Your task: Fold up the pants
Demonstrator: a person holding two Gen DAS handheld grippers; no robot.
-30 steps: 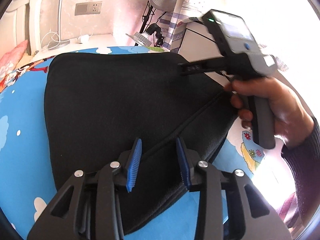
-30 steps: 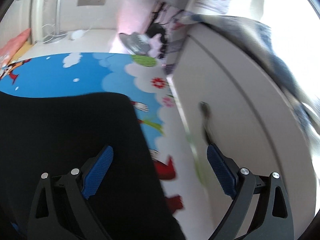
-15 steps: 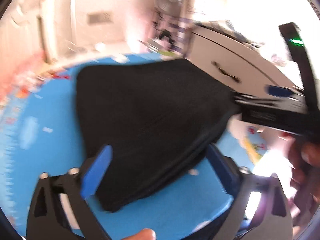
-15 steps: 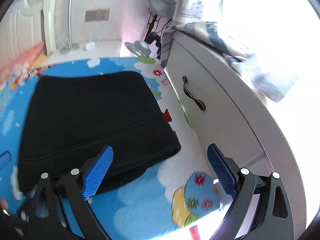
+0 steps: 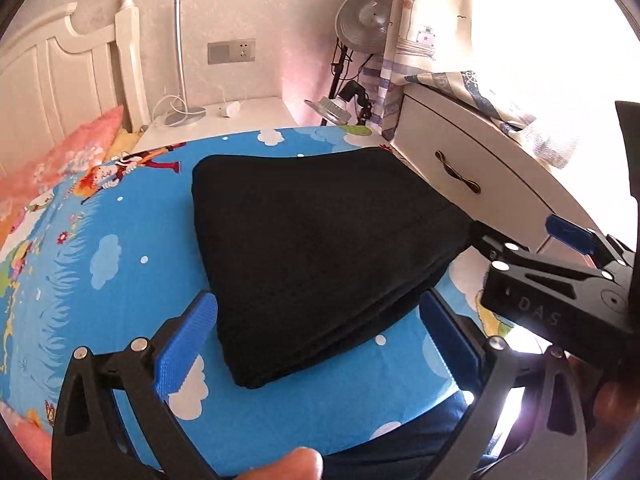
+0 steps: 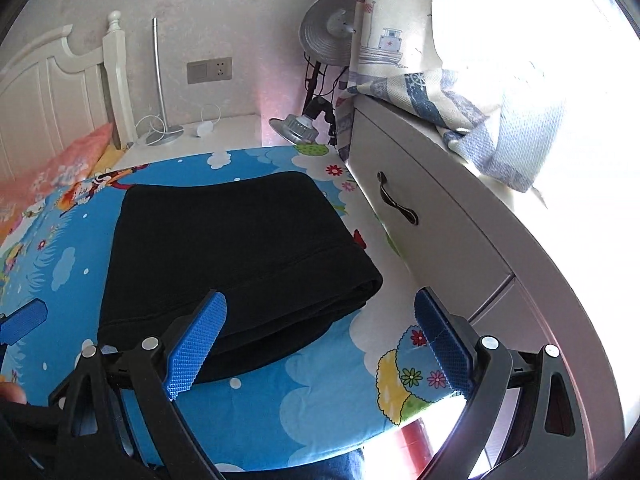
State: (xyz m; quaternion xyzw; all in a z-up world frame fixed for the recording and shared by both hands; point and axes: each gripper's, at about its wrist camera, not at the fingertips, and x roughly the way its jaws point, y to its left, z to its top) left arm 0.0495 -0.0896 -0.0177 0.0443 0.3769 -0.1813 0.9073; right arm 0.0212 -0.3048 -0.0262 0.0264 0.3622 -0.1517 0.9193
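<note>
Lying folded on the blue cartoon sheet (image 5: 120,280), the pants (image 5: 312,248) sit as a thick black pad close to the white drawer unit (image 6: 420,216), with the bedhead (image 5: 60,76) and a pink pillow (image 5: 60,160) further off. They look soft and fleecy, several layers deep, light enough to lift but floppy, so I judge any edge picked up alone would sag and let the stack slide apart. The left gripper (image 5: 316,340) has just been spreading its jaws and now stands wide, nothing between the blue pads, hanging above the near corner of the pad. The right gripper (image 6: 320,340) is likewise spread wide and empty, over the near right edge; in the left view its tip seems to sit at the pants' right corner, though I cannot tell if it touches. The cloth should not be slippery against ribbed pads. For one more fold I would pinch all layers at the two near corners, where the seam (image 6: 280,272) runs, rather than the top layer only.
</note>
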